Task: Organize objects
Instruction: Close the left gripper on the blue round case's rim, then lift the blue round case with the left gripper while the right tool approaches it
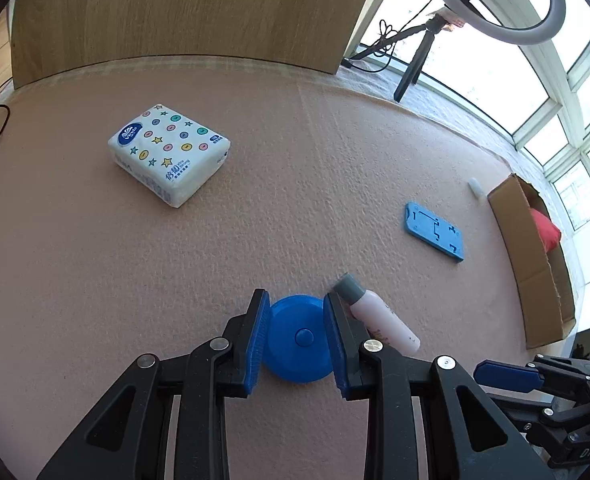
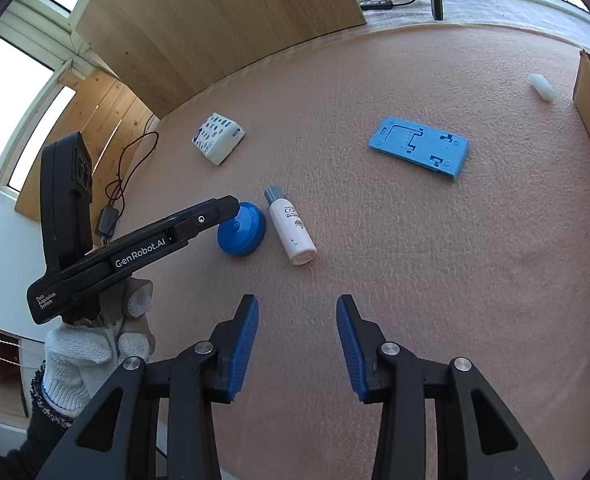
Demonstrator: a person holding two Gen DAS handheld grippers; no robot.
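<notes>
One view only, right wrist (image 2: pixel 297 346): gloved hand (image 2: pixel 95 344) holding left gripper (image 2: pixel 235 208).

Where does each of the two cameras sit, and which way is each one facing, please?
Left wrist: on the left gripper, angled down at the pink mat; its own fingers close on the blue disc.
Right wrist: on the right gripper, angled down; its open fingers and the gloved left hand show.
Shared: the disc, white bottle, tissue pack, blue plate, cardboard box.
</notes>
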